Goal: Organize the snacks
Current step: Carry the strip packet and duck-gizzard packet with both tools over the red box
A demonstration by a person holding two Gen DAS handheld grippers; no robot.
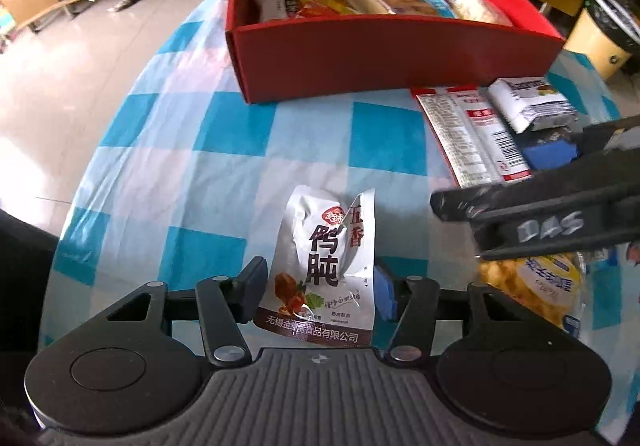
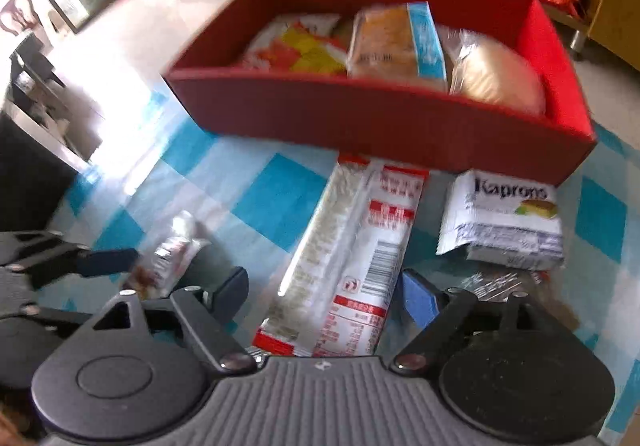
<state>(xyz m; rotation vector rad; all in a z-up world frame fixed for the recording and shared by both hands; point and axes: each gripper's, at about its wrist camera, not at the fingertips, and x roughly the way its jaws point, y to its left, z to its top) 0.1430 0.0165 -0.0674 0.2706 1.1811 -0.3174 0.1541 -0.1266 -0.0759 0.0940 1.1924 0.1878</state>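
A red box (image 1: 384, 57) holding several snack packs stands at the far side of the blue-checked table; it also shows in the right wrist view (image 2: 380, 121). My left gripper (image 1: 320, 286) is open, its fingers on either side of a silver duck-gizzard pouch (image 1: 326, 266) lying on the cloth. My right gripper (image 2: 324, 298) is open around the near end of a long red-and-white snack pack (image 2: 356, 258). A white Kaprons pack (image 2: 504, 221) lies to its right by the box.
A yellow popcorn-like bag (image 1: 536, 290) lies at the right under the right gripper's body (image 1: 560, 221). The left gripper (image 2: 60, 266) and the silver pouch (image 2: 172, 250) show at the left of the right wrist view. Wooden shelves and floor lie beyond the table.
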